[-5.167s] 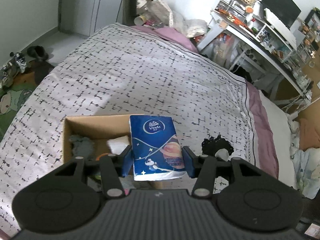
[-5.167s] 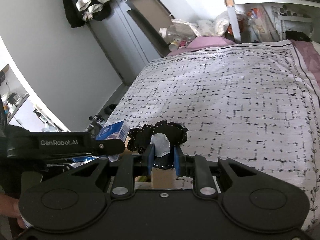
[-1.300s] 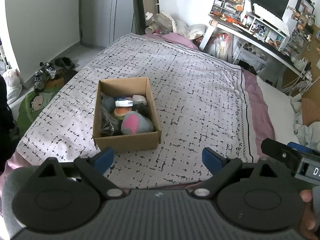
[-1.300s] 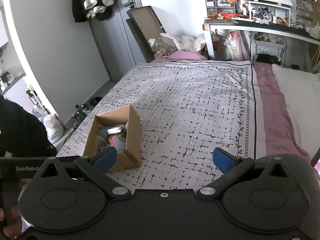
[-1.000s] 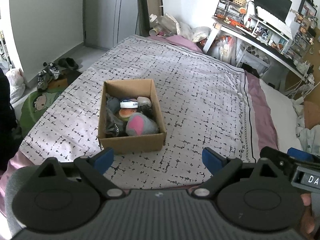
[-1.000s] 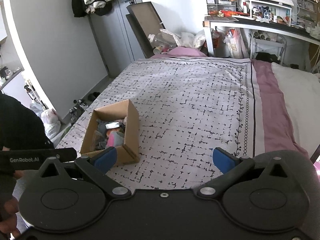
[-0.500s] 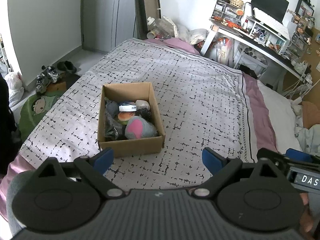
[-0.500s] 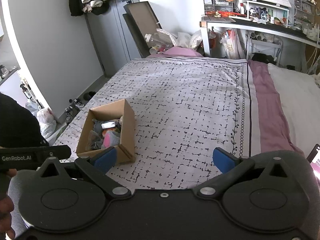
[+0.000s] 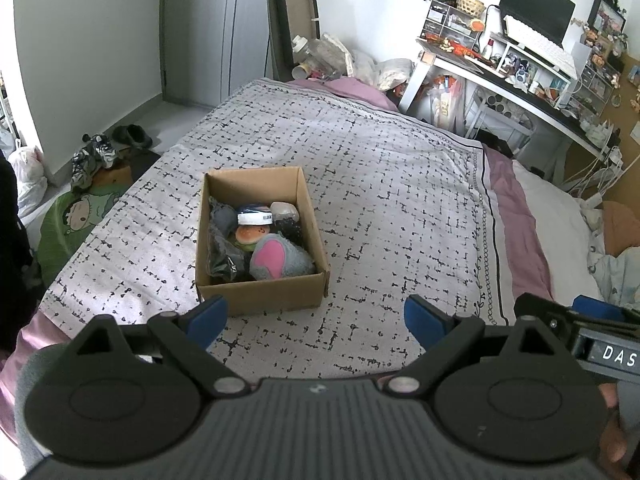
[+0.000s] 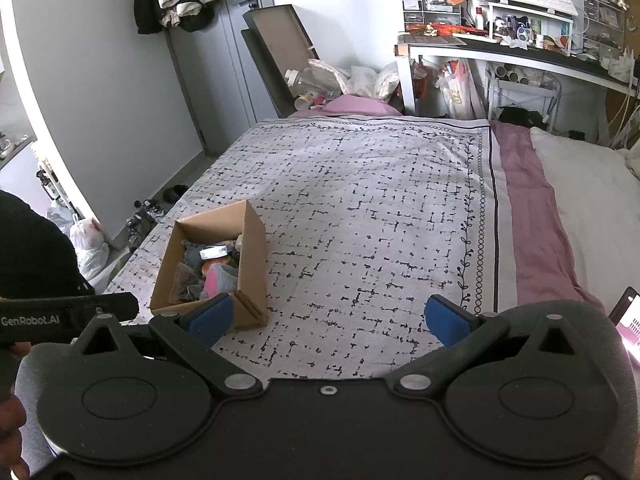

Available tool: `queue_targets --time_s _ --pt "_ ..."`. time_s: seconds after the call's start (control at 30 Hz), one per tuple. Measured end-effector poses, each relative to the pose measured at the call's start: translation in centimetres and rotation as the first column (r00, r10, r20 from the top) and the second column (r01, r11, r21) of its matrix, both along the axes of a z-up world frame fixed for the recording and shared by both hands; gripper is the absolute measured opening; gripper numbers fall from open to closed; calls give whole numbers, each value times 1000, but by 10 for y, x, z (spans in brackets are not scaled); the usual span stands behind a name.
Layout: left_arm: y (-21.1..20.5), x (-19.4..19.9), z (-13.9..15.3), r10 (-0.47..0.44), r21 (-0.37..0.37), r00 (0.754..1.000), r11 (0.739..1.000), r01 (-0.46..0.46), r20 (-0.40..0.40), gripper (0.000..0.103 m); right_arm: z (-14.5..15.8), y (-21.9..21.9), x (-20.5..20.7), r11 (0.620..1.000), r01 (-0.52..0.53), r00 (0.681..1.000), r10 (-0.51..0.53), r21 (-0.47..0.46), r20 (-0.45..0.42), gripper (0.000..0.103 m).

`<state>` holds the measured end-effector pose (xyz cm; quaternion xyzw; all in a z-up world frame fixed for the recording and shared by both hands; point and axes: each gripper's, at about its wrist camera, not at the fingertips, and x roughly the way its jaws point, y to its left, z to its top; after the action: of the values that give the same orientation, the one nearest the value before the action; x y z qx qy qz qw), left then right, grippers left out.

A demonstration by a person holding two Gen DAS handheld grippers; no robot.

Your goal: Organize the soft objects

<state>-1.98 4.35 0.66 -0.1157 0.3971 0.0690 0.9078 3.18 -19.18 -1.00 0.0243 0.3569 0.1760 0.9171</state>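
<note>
A cardboard box (image 9: 262,298) stands on the patterned bedspread (image 9: 380,184) near the bed's foot. It holds several soft objects: a grey and pink plush (image 9: 276,258), an orange round toy (image 9: 250,235), a white-edged tissue pack (image 9: 255,218) and dark fabric (image 9: 220,256). My left gripper (image 9: 316,318) is open and empty, held back above the bed's near edge. My right gripper (image 10: 328,318) is open and empty, with the box (image 10: 254,272) ahead to its left.
A cluttered white desk (image 9: 512,80) with a monitor (image 9: 536,12) stands beyond the bed at the right. Shoes (image 9: 94,156) and a green mat (image 9: 68,220) lie on the floor at the left. A white pillow (image 10: 584,208) lies to the right.
Five seconds ago the left gripper held the tissue pack and the right a black fabric item over the box. Both are now open, empty and drawn back; in the last second little moved.
</note>
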Motion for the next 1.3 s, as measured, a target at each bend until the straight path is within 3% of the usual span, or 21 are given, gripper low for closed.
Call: queue_targets --time_s 1.3 --pt "-2 2 2 -21 16 1000 1000 21 -7 94 -4 0 2 1000 12 1000 -12 -10 -14 103"
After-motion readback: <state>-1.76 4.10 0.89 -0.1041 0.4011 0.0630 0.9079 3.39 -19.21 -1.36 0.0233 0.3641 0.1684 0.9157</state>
